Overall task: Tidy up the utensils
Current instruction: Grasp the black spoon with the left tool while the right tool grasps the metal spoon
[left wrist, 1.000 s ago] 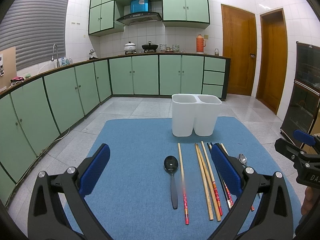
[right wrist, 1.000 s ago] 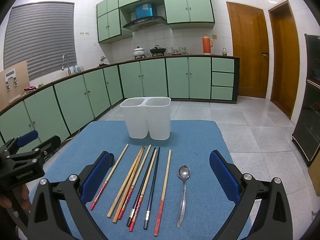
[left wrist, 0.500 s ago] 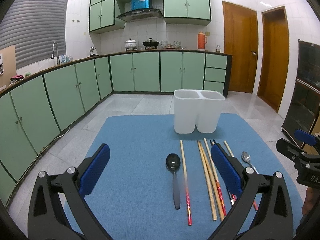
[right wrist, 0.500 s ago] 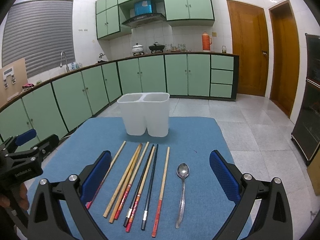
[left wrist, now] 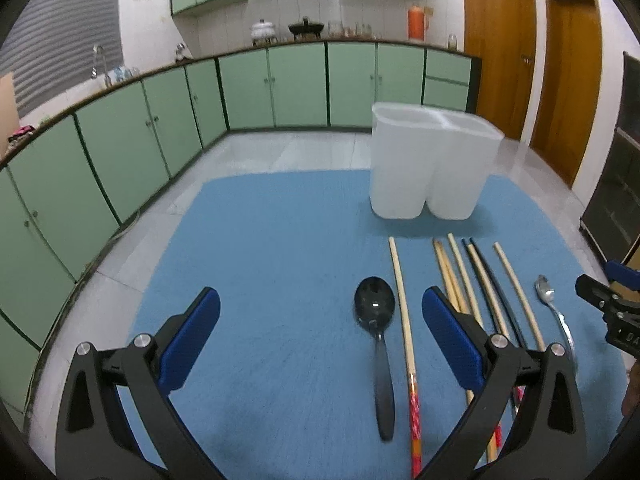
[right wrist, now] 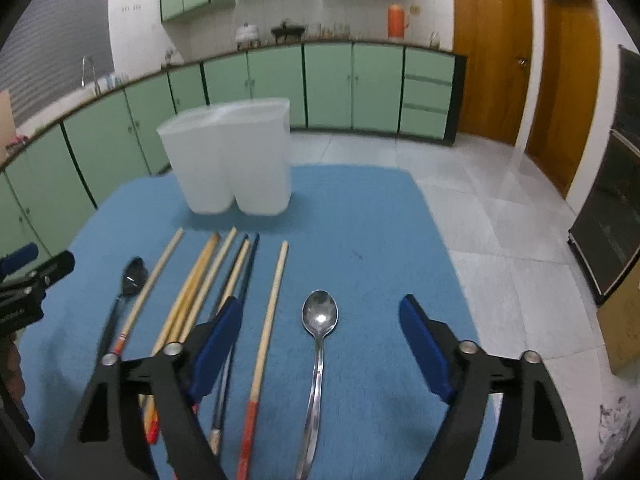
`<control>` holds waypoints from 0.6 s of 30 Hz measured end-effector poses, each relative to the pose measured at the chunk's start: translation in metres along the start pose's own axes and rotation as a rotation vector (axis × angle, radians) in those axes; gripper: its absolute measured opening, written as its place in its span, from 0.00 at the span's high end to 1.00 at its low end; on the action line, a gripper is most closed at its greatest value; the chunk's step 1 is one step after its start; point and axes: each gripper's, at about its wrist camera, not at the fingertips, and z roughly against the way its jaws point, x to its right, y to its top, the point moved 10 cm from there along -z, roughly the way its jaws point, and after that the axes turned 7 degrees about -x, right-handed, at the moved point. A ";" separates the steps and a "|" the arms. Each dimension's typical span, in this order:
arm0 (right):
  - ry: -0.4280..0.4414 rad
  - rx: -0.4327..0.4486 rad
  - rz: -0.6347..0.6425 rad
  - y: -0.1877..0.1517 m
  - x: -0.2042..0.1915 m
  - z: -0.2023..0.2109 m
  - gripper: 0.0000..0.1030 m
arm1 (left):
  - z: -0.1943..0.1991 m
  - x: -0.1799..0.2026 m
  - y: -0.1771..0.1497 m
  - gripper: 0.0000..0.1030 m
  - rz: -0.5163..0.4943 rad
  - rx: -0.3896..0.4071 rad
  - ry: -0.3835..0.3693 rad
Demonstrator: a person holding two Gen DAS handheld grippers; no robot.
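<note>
A white two-compartment holder (left wrist: 434,166) (right wrist: 230,160) stands at the far side of a blue mat (left wrist: 280,240) (right wrist: 360,216). Several chopsticks (left wrist: 404,320) (right wrist: 200,288) lie side by side in front of it. A black spoon (left wrist: 376,332) (right wrist: 128,280) lies left of them, a metal spoon (left wrist: 554,312) (right wrist: 318,344) right of them. My left gripper (left wrist: 320,320) is open and empty above the mat, the black spoon between its fingers. My right gripper (right wrist: 320,328) is open and empty, with the metal spoon between its fingers.
Green kitchen cabinets (left wrist: 160,120) run along the left and back walls. Wooden doors (right wrist: 496,60) stand at the back right, a dark oven (right wrist: 608,216) at the right. A cardboard box (right wrist: 624,320) sits right of the mat.
Both grippers have tilted down and moved forward towards the utensils. The right one now straddles the metal spoon. Nothing has been picked up.
</note>
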 end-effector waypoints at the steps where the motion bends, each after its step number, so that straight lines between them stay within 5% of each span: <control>1: 0.004 -0.022 -0.003 -0.001 0.002 -0.010 0.29 | -0.007 0.001 0.001 0.05 -0.001 -0.014 0.000; 10: 0.061 -0.169 -0.036 -0.009 0.009 -0.062 0.42 | -0.061 0.017 -0.001 0.08 -0.016 -0.128 -0.027; 13: 0.058 -0.189 -0.024 -0.011 0.008 -0.067 0.45 | -0.074 0.021 -0.005 0.22 -0.023 -0.170 -0.030; 18: 0.053 -0.197 -0.018 -0.009 0.008 -0.071 0.48 | -0.090 0.024 -0.012 0.27 -0.013 -0.223 -0.049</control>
